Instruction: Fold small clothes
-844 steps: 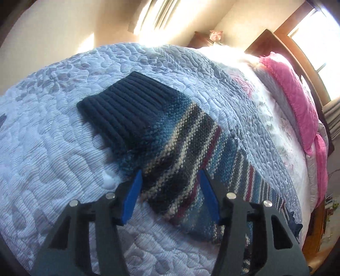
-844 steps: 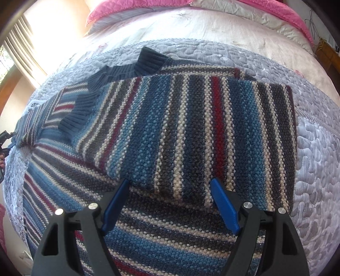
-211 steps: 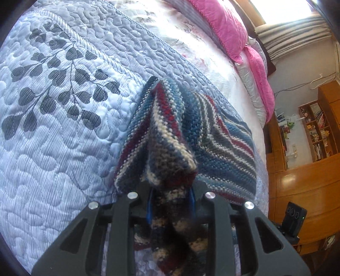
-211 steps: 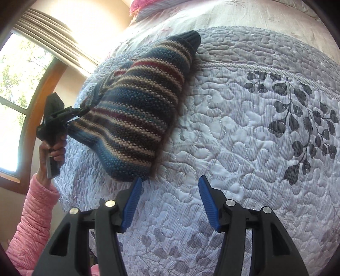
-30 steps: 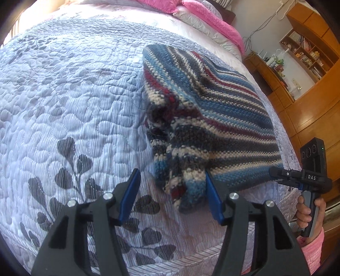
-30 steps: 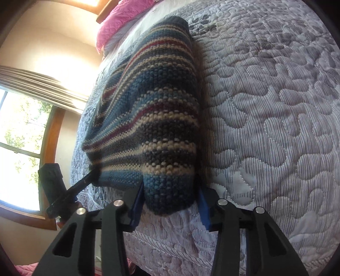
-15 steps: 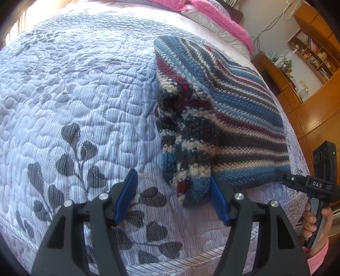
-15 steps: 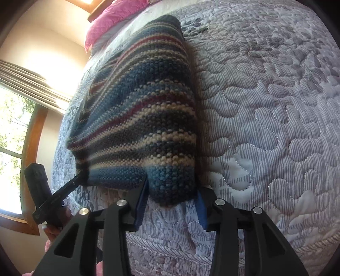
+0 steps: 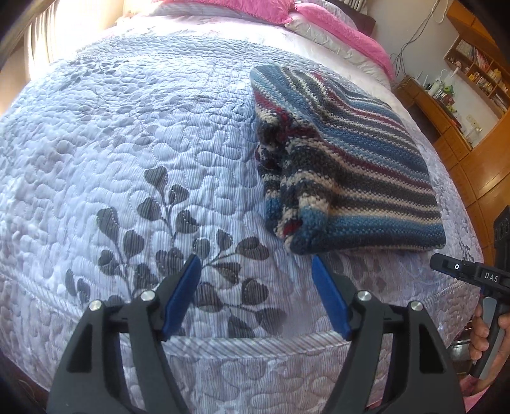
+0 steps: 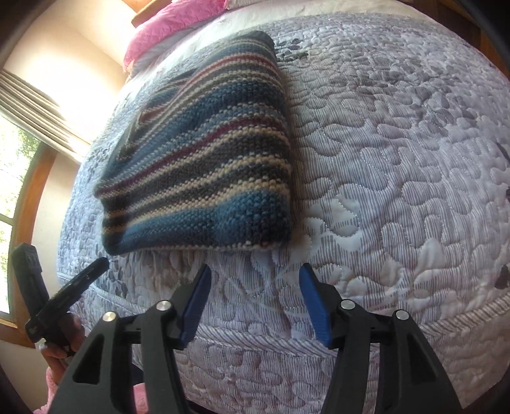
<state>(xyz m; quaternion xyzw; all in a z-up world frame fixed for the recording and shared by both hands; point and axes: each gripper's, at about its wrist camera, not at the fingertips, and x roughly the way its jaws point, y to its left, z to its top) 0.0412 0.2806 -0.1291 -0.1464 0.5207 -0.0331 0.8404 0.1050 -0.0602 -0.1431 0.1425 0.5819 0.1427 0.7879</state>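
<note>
Sweater [image 9: 347, 165] is lying folded into a thick rectangle on the quilt [image 9: 127, 143], at upper right of the left view and upper left of the right view, near the bed's edge. Left gripper [image 9: 256, 274] is hanging just short of its loose layered corner, jaws apart and empty. Right gripper [image 10: 255, 281] is doing likewise below the neat folded edge; judged, the fold is complete. Pink pillows [image 9: 331, 19] are lying beyond, wooden shelves [image 9: 471, 63] standing at far right.
</note>
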